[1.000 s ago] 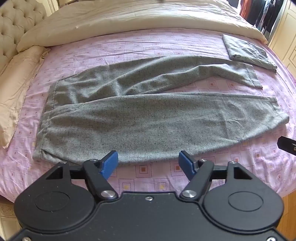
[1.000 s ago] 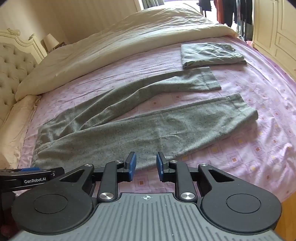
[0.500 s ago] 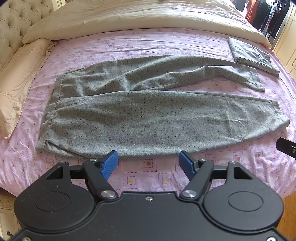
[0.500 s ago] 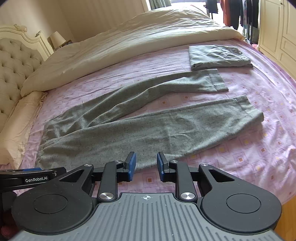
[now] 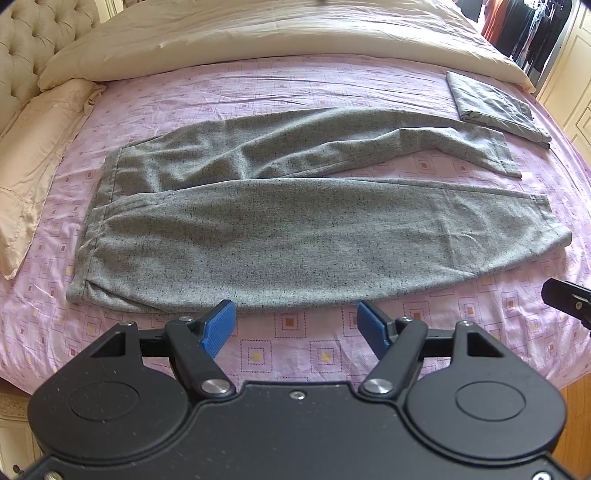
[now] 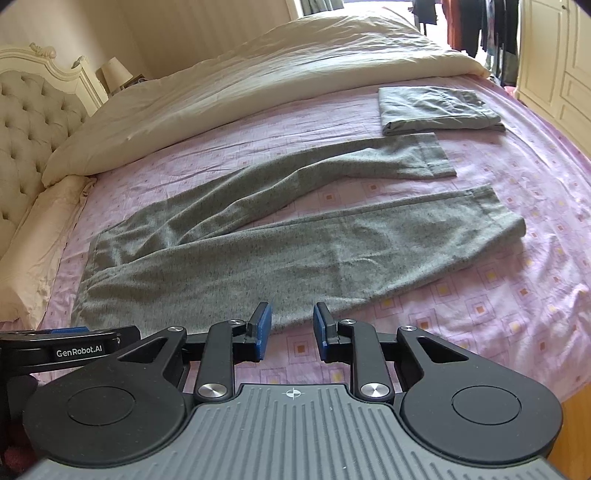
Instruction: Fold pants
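Note:
Grey speckled pants (image 5: 295,229) lie flat on the pink patterned bed sheet (image 5: 295,85), waistband to the left, both legs running right, the far leg bent away. They also show in the right wrist view (image 6: 288,254). My left gripper (image 5: 296,325) is open wide and empty, hovering above the sheet just short of the pants' near edge. My right gripper (image 6: 291,325) is open a little and empty, also above the near edge. The left gripper's body shows at the left of the right wrist view (image 6: 70,349).
A folded grey garment (image 5: 495,105) lies at the far right of the bed, also seen in the right wrist view (image 6: 436,109). A cream duvet (image 5: 277,33) covers the far side. A pillow (image 5: 33,147) and tufted headboard (image 6: 29,118) are at the left.
Both grippers have drifted back and up a little, so more of the bed shows. The jaws have not changed and the pants have not moved.

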Motion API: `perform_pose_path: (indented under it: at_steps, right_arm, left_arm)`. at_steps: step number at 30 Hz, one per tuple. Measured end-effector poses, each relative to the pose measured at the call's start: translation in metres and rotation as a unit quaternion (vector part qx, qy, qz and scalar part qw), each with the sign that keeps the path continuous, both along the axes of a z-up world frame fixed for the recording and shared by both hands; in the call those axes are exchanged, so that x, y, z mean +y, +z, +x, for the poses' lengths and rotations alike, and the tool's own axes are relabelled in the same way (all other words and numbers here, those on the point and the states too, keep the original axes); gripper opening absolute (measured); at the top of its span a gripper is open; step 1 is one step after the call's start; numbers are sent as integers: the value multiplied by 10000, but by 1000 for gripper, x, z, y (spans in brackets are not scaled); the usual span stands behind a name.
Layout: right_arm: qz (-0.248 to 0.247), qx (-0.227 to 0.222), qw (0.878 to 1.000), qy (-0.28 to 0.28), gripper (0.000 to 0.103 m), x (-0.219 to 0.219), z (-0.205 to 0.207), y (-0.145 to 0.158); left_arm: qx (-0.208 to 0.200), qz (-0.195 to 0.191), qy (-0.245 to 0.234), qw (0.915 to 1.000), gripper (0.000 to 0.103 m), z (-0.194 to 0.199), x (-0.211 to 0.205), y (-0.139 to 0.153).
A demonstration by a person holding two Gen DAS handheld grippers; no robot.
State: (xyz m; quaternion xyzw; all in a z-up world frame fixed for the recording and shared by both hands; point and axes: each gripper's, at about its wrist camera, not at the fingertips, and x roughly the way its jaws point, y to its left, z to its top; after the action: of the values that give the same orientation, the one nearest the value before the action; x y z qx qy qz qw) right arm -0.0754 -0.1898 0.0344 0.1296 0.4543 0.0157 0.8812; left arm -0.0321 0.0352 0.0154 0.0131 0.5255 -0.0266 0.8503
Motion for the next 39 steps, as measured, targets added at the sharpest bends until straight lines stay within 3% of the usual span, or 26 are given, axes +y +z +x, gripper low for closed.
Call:
perform_pose_path:
  at_steps: [10,21,31,39]
  right_arm:
    - [71,-22,10000,53,25,-6,8,-2]
    - [185,76,9997,155,25,-38,28,-11]
    - [310,299,9988,240,25,-78,53,-26]
    - [473,632,9968,-155,25,-140,70,-54]
  left_arm:
    - [22,60,15,10000,74,6,-6,-1]
    - [181,150,107,9997,74,23,-42,-6]
    - [370,204,198,9989,74,40,-79,-15]
    - [657,196,245,9973,74,58,-108,-31]
